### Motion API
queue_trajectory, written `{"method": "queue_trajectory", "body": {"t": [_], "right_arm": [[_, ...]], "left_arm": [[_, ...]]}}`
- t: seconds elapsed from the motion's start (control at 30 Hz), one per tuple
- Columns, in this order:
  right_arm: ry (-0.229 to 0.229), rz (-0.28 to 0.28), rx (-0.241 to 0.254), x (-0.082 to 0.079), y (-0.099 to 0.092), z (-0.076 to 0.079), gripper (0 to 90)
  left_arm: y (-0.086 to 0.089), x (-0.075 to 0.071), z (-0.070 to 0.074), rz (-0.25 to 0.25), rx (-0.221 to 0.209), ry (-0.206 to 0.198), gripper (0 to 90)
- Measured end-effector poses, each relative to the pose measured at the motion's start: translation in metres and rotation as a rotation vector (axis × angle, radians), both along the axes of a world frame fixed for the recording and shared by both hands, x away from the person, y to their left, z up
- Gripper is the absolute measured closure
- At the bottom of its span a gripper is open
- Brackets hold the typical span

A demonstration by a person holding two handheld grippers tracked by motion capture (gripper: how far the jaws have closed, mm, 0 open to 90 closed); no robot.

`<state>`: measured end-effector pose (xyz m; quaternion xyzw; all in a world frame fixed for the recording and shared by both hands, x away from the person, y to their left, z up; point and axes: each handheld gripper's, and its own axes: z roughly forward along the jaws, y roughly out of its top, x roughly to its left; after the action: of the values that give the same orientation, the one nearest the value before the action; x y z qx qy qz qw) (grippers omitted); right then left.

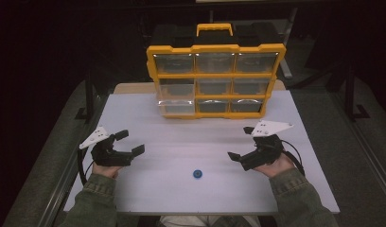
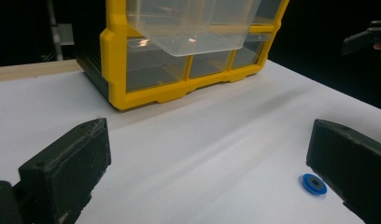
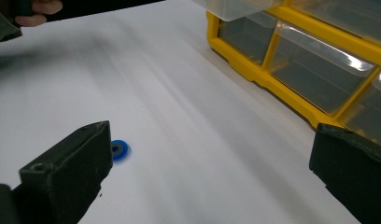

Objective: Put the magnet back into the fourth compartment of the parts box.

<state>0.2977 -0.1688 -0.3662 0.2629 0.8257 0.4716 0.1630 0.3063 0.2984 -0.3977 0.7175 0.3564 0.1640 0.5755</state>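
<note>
Both the left gripper [image 1: 130,142] and right gripper [image 1: 240,143] hover with jaws wide, empty, angled inward, forearms low. A blue ring [image 1: 197,174] lies between them on the white table [image 1: 181,127], before a yellow 9-drawer organizer [image 1: 214,81].

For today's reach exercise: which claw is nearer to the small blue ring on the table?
Right, narrowly. The right claw hangs up and right of the blue ring; the left claw hangs farther off, up and left. Both open.
</note>
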Motion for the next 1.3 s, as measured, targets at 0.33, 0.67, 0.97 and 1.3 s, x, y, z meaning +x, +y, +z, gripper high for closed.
{"method": "queue_trajectory", "body": {"t": [0.33, 0.67, 0.97, 1.3], "right_arm": [[0.014, 0.069, -0.026, -0.001, 0.023, 0.003, 0.0], [0.028, 0.098, -0.064, -0.002, 0.038, -0.003, 0.0], [0.047, 0.131, -0.091, -0.003, 0.050, -0.010, 0.0], [0.071, 0.161, -0.116, -0.002, 0.063, -0.018, 0.0]], "left_arm": [[0.002, 0.000, 0.000, -0.002, 0.002, -0.005, 0.0], [0.003, 0.001, 0.000, -0.005, 0.005, 0.000, 0.0], [0.002, 0.001, 0.000, -0.006, 0.007, 0.000, 0.0], [0.000, 0.000, -0.001, -0.015, 0.013, 0.001, 0.0]]}}
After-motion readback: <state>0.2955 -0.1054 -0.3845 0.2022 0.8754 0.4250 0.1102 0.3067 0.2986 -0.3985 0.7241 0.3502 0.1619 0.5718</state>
